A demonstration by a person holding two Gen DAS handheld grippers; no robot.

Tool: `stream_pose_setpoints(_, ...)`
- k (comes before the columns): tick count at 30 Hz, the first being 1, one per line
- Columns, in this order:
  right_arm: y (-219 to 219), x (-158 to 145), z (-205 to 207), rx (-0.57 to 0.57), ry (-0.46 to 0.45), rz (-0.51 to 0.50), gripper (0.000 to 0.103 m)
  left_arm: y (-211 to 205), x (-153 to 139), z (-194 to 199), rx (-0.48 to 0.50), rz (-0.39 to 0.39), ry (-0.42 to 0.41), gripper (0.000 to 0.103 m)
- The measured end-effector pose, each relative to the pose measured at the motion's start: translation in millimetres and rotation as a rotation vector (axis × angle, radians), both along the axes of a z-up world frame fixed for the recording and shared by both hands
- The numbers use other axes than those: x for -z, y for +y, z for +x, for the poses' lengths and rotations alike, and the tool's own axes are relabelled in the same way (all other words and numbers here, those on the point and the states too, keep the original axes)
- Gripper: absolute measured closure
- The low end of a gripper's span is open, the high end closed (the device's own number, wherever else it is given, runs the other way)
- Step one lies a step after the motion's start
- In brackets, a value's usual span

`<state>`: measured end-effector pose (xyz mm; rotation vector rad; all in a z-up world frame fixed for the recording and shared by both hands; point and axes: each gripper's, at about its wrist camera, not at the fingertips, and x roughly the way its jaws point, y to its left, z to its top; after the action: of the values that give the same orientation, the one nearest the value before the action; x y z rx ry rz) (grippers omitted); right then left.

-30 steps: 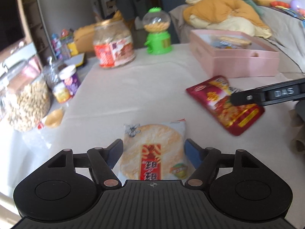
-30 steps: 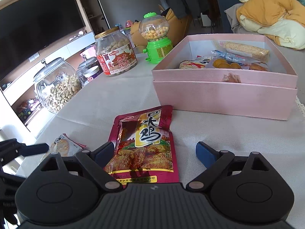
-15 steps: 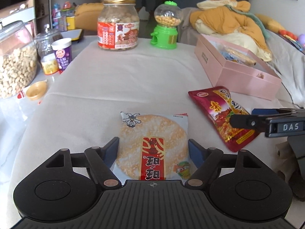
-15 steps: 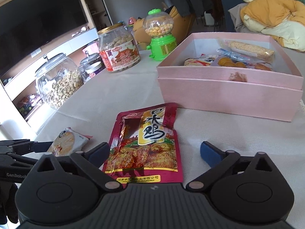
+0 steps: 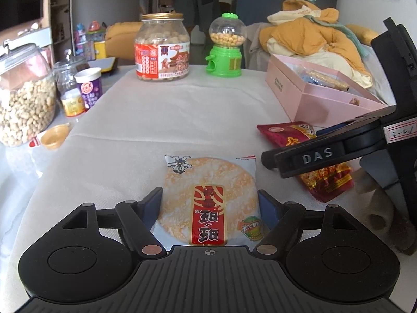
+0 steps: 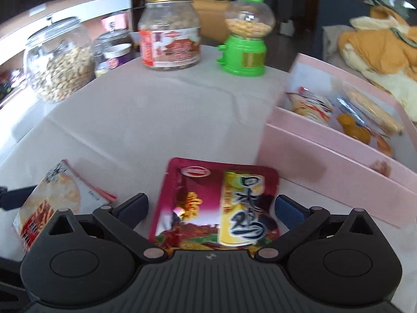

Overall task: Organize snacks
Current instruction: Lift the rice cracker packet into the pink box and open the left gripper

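Note:
A rice-cracker packet (image 5: 208,195) lies flat on the white tablecloth between the open fingers of my left gripper (image 5: 209,203); the fingers sit beside its edges. It also shows in the right wrist view (image 6: 52,198). A red snack pouch (image 6: 219,206) lies between the open fingers of my right gripper (image 6: 211,206), and shows in the left wrist view (image 5: 307,156) under the right gripper's body. The pink box (image 6: 325,161) with several snacks inside stands just right of the pouch, also seen in the left wrist view (image 5: 312,96).
At the table's far side stand a gold-lidded peanut jar (image 5: 162,49) and a green candy dispenser (image 5: 225,49). At the left are a glass jar of nuts (image 5: 20,99), a purple cup (image 5: 88,86) and a small orange lid (image 5: 54,137). Bedding (image 5: 312,34) lies behind.
Both grippers have moved in closer over their packets. The right gripper has swung left, so the pink box now lies to its right; its view is blurred by motion.

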<state>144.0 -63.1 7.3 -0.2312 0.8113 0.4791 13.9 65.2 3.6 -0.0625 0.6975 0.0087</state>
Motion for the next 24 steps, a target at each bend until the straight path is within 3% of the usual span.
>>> stream_pose_setpoints(3, -14, -4, -4, -0.029, 0.023, 0.018, 0.014, 2, 0, -1, 0.001, -0.014, -0.006, 0.021)
stream_pose_setpoints(5, -26, -10, -11, -0.041, 0.035, 0.009, 0.029, 4, 0, -2, 0.001, -0.028, -0.01, 0.021)
stream_pose_setpoints(8, -45, -16, -28, -0.043, 0.052, -0.01, 0.037, 7, -1, -4, -0.001, -0.063, -0.02, 0.022)
stream_pose_setpoints(12, -73, -21, -51, -0.031, 0.059, -0.037, 0.041, 5, -13, -4, 0.05, -0.207, -0.025, 0.022)
stream_pose_setpoints(14, -87, -27, -60, -0.027, 0.057, -0.034, 0.044, -11, -33, 4, 0.096, -0.186, -0.066, 0.022)
stream_pose_setpoints(18, -109, -48, -73, -0.017, 0.024, -0.015, 0.059, -52, -103, 44, 0.211, -0.157, -0.212, 0.022)
stream_pose_setpoints(19, -114, -56, -75, -0.03, 0.02, 0.011, 0.08, -63, -120, 58, 0.234, -0.158, -0.249, 0.021)
stream_pose_setpoints(20, -118, -62, -76, -0.03, 0.019, 0.029, 0.09, -73, -134, 74, 0.259, -0.161, -0.277, 0.021)
stream_pose_setpoints(22, -125, -74, -80, -0.009, -0.018, 0.037, 0.09, -89, -153, 111, 0.3, -0.196, -0.289, 0.021)
stream_pose_setpoints(24, -130, -78, -84, -0.013, -0.041, 0.031, 0.09, -103, -155, 146, 0.307, -0.214, -0.288, 0.02)
